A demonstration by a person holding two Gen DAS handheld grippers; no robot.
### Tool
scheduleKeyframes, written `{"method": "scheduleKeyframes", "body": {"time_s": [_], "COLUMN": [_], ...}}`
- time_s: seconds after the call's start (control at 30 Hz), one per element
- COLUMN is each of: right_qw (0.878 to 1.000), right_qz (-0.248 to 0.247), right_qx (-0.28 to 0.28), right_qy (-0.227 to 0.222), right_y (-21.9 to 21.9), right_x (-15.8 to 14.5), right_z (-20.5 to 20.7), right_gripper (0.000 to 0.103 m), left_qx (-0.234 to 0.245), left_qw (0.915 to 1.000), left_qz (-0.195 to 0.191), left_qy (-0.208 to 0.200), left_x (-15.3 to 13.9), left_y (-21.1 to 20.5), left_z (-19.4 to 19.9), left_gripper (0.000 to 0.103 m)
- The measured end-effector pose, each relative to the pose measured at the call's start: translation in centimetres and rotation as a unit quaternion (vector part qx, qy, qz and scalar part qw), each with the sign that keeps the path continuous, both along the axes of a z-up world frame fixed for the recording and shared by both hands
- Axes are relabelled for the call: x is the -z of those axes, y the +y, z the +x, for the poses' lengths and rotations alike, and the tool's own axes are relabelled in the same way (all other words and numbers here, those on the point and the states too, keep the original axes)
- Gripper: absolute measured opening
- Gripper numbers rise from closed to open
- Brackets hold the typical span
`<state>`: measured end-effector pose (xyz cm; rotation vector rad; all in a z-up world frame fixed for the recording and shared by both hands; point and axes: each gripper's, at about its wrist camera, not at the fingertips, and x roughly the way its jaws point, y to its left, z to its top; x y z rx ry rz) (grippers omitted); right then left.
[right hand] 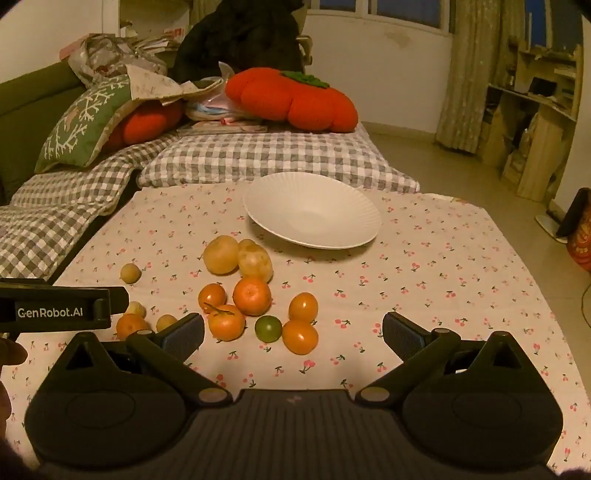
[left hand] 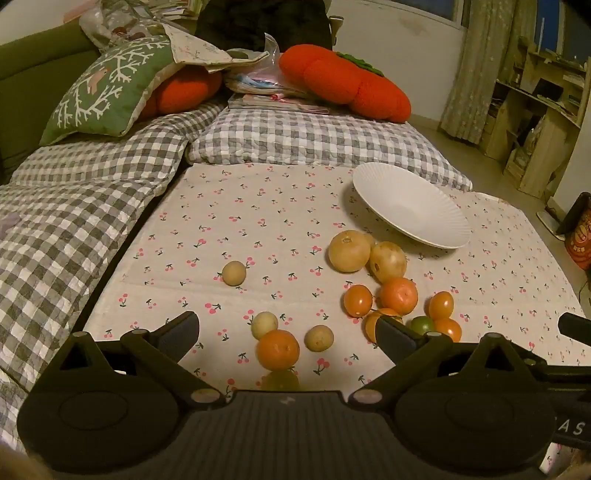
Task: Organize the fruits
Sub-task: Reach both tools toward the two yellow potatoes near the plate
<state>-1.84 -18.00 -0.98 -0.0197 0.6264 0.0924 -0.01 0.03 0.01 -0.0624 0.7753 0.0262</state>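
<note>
In the left wrist view, the black right finger pad [left hand: 395, 338] covers part of an orange round fruit [left hand: 371, 322] and the small green lime [left hand: 423, 324]. A red patterned object [left hand: 580, 240] at far right is cut off by the edge.

walls: pale, plain | floor [right hand: 424, 147]: beige tile | windows [right hand: 373, 7]: dark panes | curtain [right hand: 476, 74]: patterned, hanging right | shelving [right hand: 535, 110]: wooden, cluttered | sofa [left hand: 33, 74]: green, under a checked cover [left hand: 74, 206] | light: warm, dim
</note>
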Motion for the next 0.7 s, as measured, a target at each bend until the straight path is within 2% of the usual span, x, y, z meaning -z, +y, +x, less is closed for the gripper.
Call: {"method": "scheduleKeyframes", "body": {"time_s": [0.4, 0.7], "right_qw": [1.000, 1.000], "right_qz": [0.002, 0.004], "right_qx": [-0.005, -0.010], "right_qy": [0.008, 0.011], "right_y": [0.2, -0.1], "right_x": [0.1, 0.1], "right_z": [0.0, 0.2], "right_gripper": [0.103, 0.103], "left_qx": [0.003, -0.004], "left_qw": [0.9999, 1.0000], "left_qz": [0.008, 0.004], "left_qy": [0.010, 0.004], "left_x": [-0.4, 0.4], "left_y": [0.0, 0.2], "left_z": [-0.7, 0.4], "left_gripper": [0.093, 0.093]}}
